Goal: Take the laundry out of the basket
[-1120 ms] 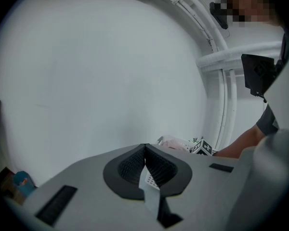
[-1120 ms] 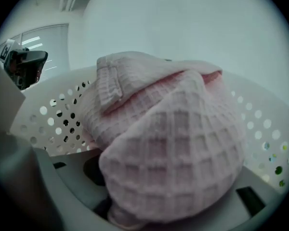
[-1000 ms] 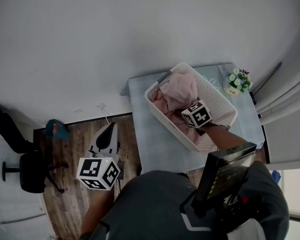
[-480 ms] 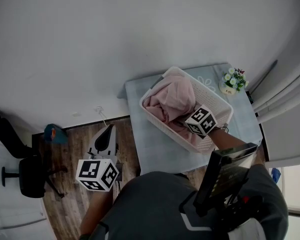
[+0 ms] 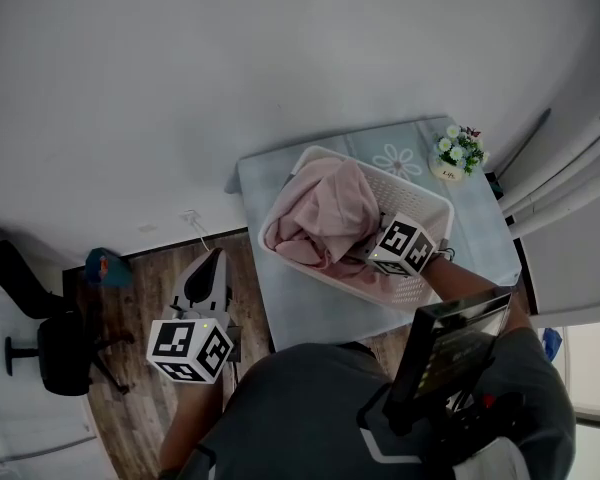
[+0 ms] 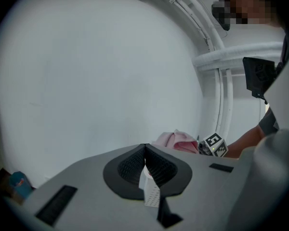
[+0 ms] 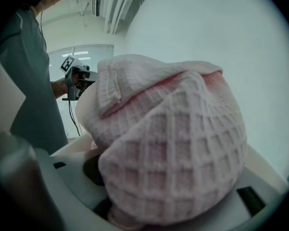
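Note:
A white slatted laundry basket (image 5: 425, 203) stands on a pale blue table (image 5: 315, 313). A pink waffle-weave cloth (image 5: 325, 213) bulges up over its left rim. My right gripper (image 5: 373, 245) is shut on this cloth, its marker cube just right of the bundle. In the right gripper view the pink cloth (image 7: 173, 148) fills the frame and hides the fingertips. My left gripper (image 5: 208, 273) hangs over the wooden floor left of the table, shut and holding nothing. In the left gripper view my left gripper (image 6: 145, 159) has its pads together, with the pink cloth (image 6: 176, 141) far ahead.
A small pot of flowers (image 5: 458, 153) sits on the table's far right corner. White curtain folds (image 5: 570, 198) hang to the right. A black chair (image 5: 50, 343) and a small blue object (image 5: 102, 264) stand on the floor at left. A white wall lies beyond.
My right gripper has drawn the pink cloth up and to the left, so it now bulges over the basket's left rim. The left gripper has barely moved.

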### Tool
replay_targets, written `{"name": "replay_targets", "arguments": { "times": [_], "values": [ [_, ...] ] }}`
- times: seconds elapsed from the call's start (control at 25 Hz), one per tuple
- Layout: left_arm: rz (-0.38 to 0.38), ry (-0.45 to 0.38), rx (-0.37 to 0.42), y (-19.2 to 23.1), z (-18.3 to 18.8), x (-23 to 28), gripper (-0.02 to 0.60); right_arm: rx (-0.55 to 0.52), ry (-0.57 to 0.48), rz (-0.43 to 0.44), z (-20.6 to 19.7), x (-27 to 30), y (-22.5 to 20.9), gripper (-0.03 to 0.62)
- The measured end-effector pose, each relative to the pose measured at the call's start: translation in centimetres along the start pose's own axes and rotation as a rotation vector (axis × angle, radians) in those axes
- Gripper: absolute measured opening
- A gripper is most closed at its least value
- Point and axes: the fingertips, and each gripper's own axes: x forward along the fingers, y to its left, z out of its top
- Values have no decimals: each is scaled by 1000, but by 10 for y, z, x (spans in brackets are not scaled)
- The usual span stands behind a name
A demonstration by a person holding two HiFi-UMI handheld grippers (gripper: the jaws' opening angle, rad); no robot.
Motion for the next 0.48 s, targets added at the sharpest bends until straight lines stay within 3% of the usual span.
{"name": "replay_targets", "arguments": {
  "times": [0.28,0.48],
  "values": [
    [9,-30,17,2,15,-1,9,-6,-120,-19,39,-20,5,288],
    [-9,-53,20,4,26,-1,9,5,-181,-89,68,-42,5,288]
  ]
}}
